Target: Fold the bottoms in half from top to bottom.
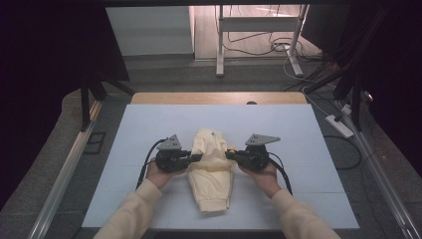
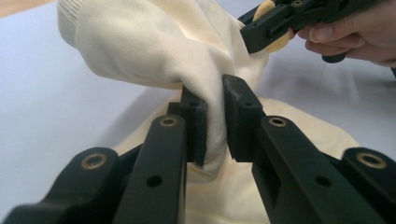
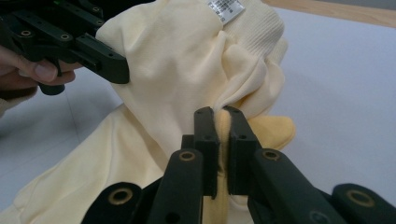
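**2 grippers pinching a cream garment at mid-counter**

We see a cream-yellow garment (image 1: 211,167) lying lengthwise in the middle of the pale blue counter (image 1: 308,149), its ribbed end with a small white label (image 3: 225,8) towards the far side and its narrower end towards the person. A wooden edge (image 1: 219,97) runs along the far side of the counter.

We find the left gripper (image 1: 195,158) coming in from the left side of the garment, held in the person's left hand (image 1: 157,175). In the left gripper view its 2 black jaws stand a little apart with a fold of the cloth bunched between them; the pads press on that fold, and the cloth rises from them in a lifted hump.

We find the right gripper (image 1: 230,154) opposite, on the right side of the garment, held in the right hand (image 1: 266,180). In the right gripper view its jaws are nearly together, clamped on a thin pleat of the fabric, with a deeper yellow bit of cloth showing just beyond them.

In the high view, the 2 grippers face each other across the garment at about its middle, each with a grey 3-cornered plate on top. Cream sleeves (image 1: 132,211) cover both forearms.
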Demonstrator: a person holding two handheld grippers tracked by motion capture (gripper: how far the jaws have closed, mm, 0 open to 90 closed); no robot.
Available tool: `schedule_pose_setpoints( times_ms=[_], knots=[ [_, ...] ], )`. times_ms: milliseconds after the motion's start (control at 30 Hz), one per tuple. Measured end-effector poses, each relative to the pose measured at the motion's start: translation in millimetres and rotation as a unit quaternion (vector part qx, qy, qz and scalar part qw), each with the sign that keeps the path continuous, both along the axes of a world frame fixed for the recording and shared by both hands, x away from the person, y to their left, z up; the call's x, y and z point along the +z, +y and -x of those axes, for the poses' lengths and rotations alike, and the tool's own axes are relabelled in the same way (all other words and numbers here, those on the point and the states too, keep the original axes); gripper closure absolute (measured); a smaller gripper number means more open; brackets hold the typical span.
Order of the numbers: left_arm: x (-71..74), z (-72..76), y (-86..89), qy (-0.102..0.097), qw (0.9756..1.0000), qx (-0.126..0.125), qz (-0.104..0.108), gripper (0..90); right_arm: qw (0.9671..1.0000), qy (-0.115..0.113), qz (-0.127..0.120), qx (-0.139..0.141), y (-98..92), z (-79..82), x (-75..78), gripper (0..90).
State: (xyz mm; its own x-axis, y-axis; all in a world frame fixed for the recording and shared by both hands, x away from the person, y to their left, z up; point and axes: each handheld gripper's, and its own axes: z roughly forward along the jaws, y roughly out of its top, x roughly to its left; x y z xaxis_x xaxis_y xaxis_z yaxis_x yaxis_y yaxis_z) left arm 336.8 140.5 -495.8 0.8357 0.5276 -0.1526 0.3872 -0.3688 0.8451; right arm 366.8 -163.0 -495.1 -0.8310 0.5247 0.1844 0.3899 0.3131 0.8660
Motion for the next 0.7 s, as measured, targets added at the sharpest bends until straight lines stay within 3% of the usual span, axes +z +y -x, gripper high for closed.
schedule_pose_setpoints(
  times_ms=[300, 700],
  knots=[
    [-3.9, 8.0, -0.2, 0.007, 1.0, -0.003, -0.005, 73.5, 1.0, 0.008, -0.003, 0.004, -2.1, 10.4, -5.9, 84.7],
    [-12.4, 23.3, -1.9, 0.012, 0.9996, -0.008, -0.023, 68.0, 0.9997, 0.007, 0.014, 0.018, -0.5, 26.9, -12.0, 84.6]
  ],
)
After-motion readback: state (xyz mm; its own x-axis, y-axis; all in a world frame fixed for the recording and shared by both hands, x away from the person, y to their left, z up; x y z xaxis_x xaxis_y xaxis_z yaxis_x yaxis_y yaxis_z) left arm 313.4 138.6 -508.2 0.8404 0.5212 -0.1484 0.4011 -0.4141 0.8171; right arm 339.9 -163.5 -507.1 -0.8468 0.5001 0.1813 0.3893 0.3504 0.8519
